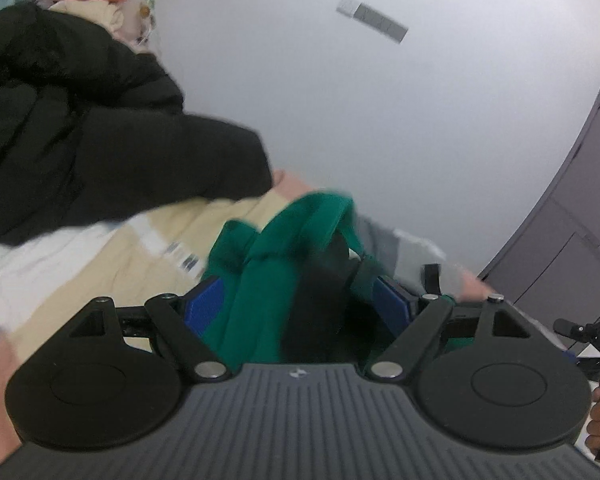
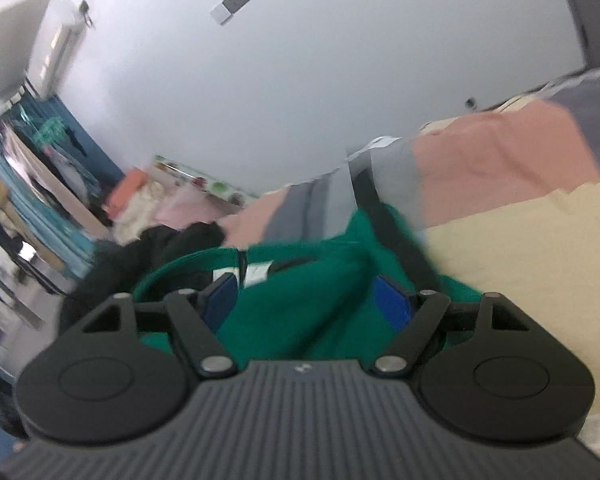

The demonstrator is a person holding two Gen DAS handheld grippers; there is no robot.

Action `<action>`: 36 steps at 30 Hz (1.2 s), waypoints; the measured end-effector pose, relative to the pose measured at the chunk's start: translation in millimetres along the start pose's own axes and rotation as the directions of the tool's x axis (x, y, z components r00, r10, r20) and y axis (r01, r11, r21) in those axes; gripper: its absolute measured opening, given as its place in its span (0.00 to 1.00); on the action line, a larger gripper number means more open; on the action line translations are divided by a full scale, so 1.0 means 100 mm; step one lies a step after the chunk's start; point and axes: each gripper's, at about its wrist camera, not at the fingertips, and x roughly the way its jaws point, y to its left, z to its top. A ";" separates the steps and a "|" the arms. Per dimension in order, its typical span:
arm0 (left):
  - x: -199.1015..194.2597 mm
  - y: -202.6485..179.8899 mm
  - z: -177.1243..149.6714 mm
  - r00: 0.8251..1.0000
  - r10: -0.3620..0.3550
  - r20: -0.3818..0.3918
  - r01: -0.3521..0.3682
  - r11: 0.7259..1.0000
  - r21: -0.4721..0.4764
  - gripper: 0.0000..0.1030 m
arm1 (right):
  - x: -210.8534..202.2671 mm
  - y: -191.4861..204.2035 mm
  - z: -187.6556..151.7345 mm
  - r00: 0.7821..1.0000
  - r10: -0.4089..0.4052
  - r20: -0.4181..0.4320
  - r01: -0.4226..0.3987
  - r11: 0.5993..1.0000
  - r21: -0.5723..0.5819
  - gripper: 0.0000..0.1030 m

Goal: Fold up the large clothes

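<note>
Between the blue pads of the left gripper (image 1: pixel 298 300) lies a green garment (image 1: pixel 268 280), bunched on the patchwork bedspread (image 1: pixel 112 264); the jaws stand wide apart, not pinching the cloth, which suggests a fold just laid down. A black puffer jacket (image 1: pixel 80 136) waits beside it, probably next. Blur hides how neat the fold is. On the right wrist view, the right gripper (image 2: pixel 308 300) likewise gapes over the same green cloth; its label shows, but the garment's outline is cut off.
</note>
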 end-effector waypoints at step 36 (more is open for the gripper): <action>0.55 0.37 -0.02 0.998 0.013 0.069 0.000 0.983 -0.186 0.08 | 0.45 -0.22 0.14 0.959 -0.234 0.159 0.264 0.942 -0.209 0.08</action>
